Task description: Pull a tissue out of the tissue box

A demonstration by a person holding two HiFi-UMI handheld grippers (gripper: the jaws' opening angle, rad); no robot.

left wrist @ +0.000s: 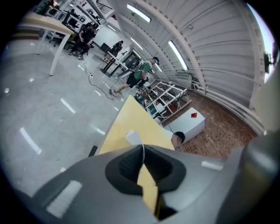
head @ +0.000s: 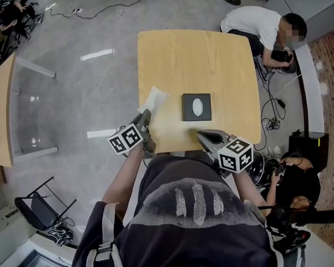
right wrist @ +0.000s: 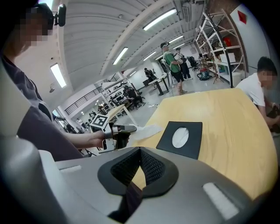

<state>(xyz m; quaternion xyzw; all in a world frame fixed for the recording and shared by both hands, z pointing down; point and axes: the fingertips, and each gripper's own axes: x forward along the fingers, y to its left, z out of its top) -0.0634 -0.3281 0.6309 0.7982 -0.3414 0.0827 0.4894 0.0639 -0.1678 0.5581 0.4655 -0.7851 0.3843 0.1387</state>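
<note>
Here, one tissue box (head: 196, 107), one tissue (head: 153, 98).

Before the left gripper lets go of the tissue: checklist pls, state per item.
1. Tissue is out of the tissue box: ok. It sits apart from the box, at the left edge of the table.
2. Left gripper has a hold: ok. Its jaws are shut on the tissue's edge.
3. Tissue rests on the table rather than hanging off: cannot tell.
4. Box is flat on the table with white paper showing in its oval opening: ok.
5. Right gripper is out of the way: ok. It is shut and empty, short of the box by the table's near edge.
</note>
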